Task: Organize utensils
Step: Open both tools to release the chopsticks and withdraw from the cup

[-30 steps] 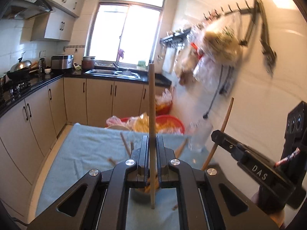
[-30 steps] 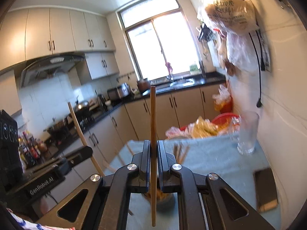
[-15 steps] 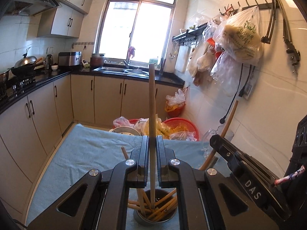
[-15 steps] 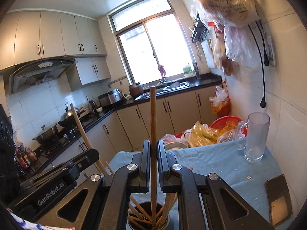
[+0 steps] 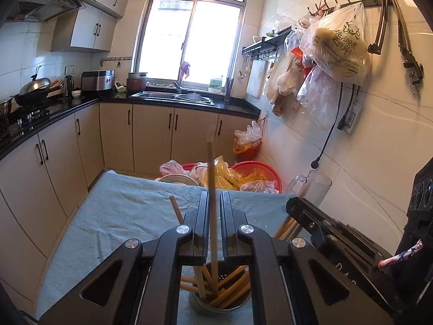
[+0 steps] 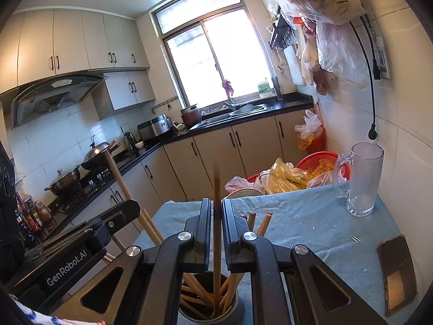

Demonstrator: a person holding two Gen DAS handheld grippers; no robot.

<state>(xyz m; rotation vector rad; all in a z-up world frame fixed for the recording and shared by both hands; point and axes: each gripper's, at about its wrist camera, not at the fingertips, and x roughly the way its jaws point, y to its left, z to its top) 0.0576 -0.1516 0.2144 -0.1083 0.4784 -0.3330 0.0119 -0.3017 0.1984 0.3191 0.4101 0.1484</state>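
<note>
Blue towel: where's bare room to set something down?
Free: the towel left of the chopstick holder, out to its left and far edges; also the strip between holder and glass mug. Crowded: right edge, with the mug and phone, and around the holder, where both tongs hover.

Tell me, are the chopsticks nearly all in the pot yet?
Nearly. Done: a bunch of chopsticks already stands in the metal pot. In hand: the left gripper pinches one chopstick with its tip in the pot; the right gripper's jaws have just been opening around another chopstick, which looks to be dropping in. Left: let both go. No loose ones show on the blue cloth.
</note>
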